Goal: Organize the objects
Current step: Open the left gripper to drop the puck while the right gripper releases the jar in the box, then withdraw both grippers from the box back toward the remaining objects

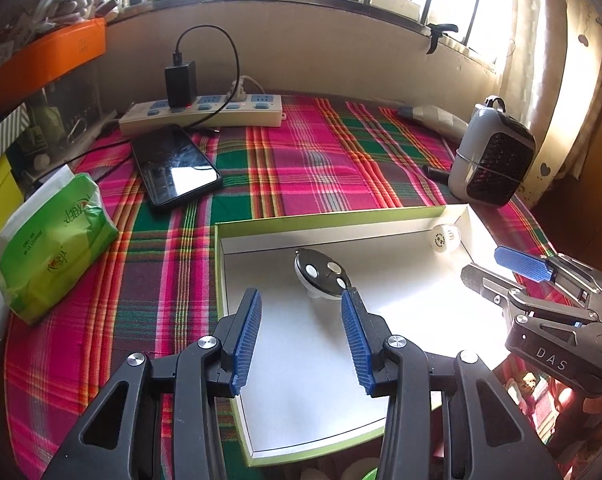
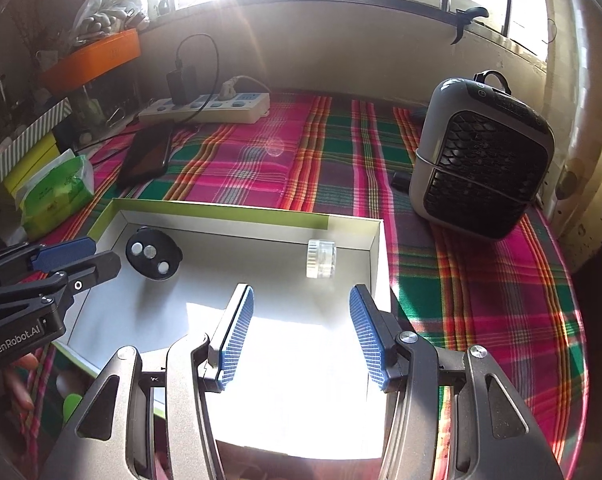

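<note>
Two small things lie inside the shallow white box with green sides, which sits on the plaid cloth. A black oval fob with three pale buttons rests near the box's far left corner, and a little clear ribbed cap lies by the far wall toward the box's right side. The left gripper hangs over the box with its blue pads spread and nothing between them; the fob sits just beyond its tips. The right gripper also stands open and empty above the box floor, the cap just ahead of it. A grey heater stands right of the box, a phone beyond it to the left.
</note>
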